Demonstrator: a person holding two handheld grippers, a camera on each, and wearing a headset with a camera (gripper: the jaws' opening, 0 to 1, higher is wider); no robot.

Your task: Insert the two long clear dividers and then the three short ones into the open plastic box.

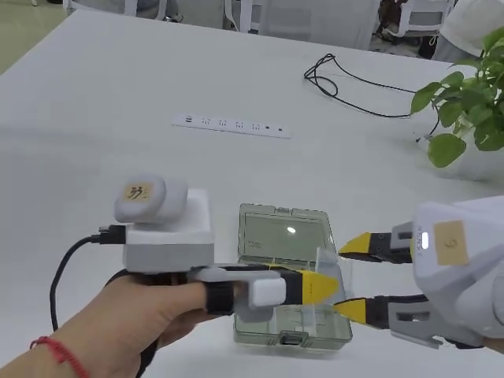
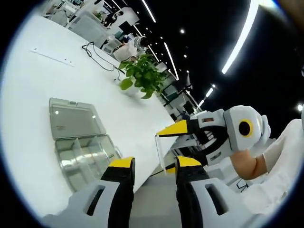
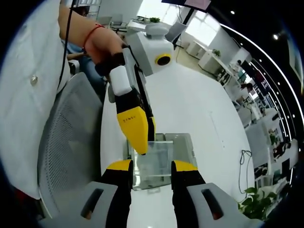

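The open clear plastic box (image 1: 291, 339) lies on the white table with its lid (image 1: 283, 232) folded back, and clear dividers stand in its base (image 2: 83, 152). A short clear divider (image 1: 335, 272) hangs above the box's right end. My right gripper (image 1: 340, 276) spans it edge to edge, jaws against its two opposite edges; in the right gripper view the divider (image 3: 156, 159) fits the gap of that gripper (image 3: 152, 164). My left gripper (image 1: 335, 287) comes in from the left, jaws apart (image 2: 154, 164), one yellow tip at the divider's corner (image 3: 142, 149).
A white power strip (image 1: 232, 126) and a black cable (image 1: 346, 79) lie farther back on the table. A potted plant (image 1: 468, 102) stands at the far right. A grey mesh chair (image 3: 71, 142) sits at the table's near edge.
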